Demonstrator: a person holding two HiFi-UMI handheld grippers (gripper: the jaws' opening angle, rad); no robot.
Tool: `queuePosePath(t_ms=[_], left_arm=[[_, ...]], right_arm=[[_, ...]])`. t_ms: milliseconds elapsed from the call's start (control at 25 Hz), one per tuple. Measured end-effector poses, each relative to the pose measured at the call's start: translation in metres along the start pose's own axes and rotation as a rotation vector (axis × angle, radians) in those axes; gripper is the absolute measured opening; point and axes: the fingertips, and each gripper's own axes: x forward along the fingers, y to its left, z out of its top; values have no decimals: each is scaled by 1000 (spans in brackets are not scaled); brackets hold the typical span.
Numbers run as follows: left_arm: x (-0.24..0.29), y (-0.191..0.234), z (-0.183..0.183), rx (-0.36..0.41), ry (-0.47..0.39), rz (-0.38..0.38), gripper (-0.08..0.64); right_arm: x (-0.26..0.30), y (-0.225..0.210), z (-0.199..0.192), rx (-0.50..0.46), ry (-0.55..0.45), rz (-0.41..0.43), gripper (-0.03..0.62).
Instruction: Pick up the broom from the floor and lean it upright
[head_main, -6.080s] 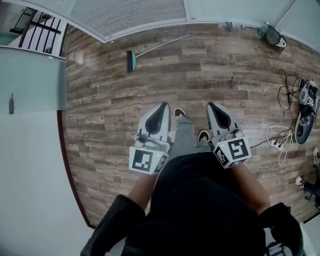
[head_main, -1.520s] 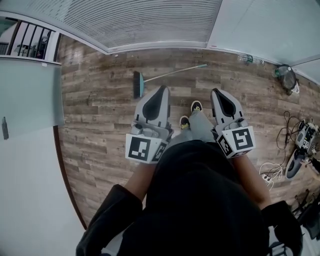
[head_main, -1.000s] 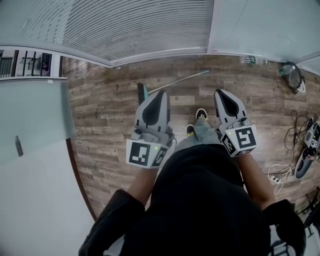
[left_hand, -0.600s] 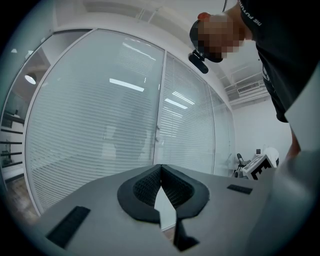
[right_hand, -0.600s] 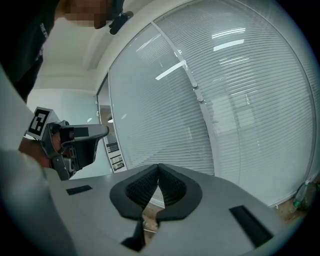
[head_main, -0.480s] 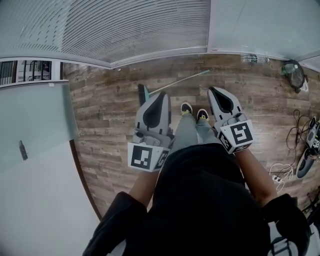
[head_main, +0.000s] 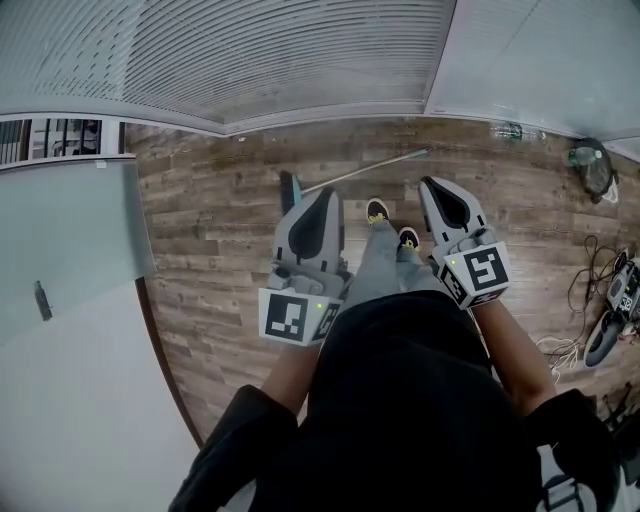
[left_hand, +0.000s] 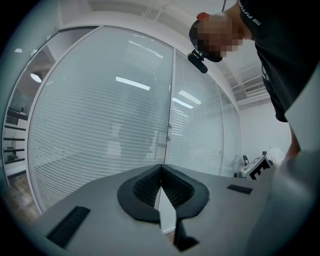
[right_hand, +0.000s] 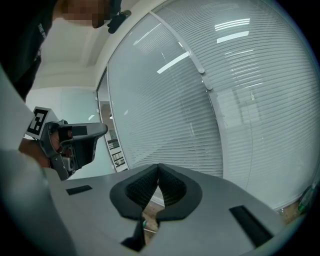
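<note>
Left gripper (head_main: 327, 193): jaws shut tip to tip, nothing between them. Right gripper (head_main: 429, 184): the same, pads meeting, empty. Both are held out in front of the person's torso, side by side, pointing toward the wall ahead.

Broom (head_main: 365, 170): lying flat on the floor (head_main: 200, 260), untouched. In the head view its teal head (head_main: 289, 186) sits just past the left gripper's tip, partly hidden behind it. The thin handle runs from there to the right and away. It crosses beyond the gap between the two grippers, and its end lies just beyond the right gripper's tip. Neither gripper is in contact with it.

Around it: wood-plank flooring. The person's shoes (head_main: 378, 211) stand between the grippers, just short of the handle. Past the broom is a glass wall with slatted blinds (head_main: 300, 50), which fills both gripper views. In the right gripper view a sliver of plank floor shows under the closed jaws, and the left gripper is in sight off to the side. Cables (head_main: 585, 290) lie well apart at the far right.
</note>
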Motion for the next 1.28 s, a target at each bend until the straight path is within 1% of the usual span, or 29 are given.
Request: queuePosePath(t_ms=[120, 240, 320, 480, 600, 680, 800, 920, 1000, 1160, 1280], left_arm=[[14, 23, 3, -3, -15, -11, 17], [23, 48, 8, -12, -33, -22, 17], [29, 59, 9, -9, -45, -64, 17], [38, 71, 10, 29, -67, -158, 17], [46, 80, -1, -6, -66, -212, 17], [55, 86, -8, -2, -53, -213, 17], [64, 90, -15, 21, -18, -202, 17], [71, 88, -23, 8, -4, -213, 17], [78, 86, -31, 14, 13, -216, 17], [94, 92, -45, 4, 43, -174, 18], [115, 102, -67, 17, 89, -155, 18]], right_arm=[[24, -1, 5, -21, 12, -7, 15], [46, 0, 11, -11, 14, -10, 15], [58, 1, 17, -15, 7, -15, 15], [81, 3, 24, -40, 19, -24, 15], [91, 4, 19, -57, 32, -27, 15], [96, -1, 18, -61, 33, -35, 15], [101, -13, 19, -32, 32, -61, 15], [103, -25, 15, -15, 40, -76, 15], [107, -34, 8, -1, 55, -81, 15], [116, -51, -2, 35, 92, -83, 15], [134, -68, -13, 51, 120, -85, 15]])
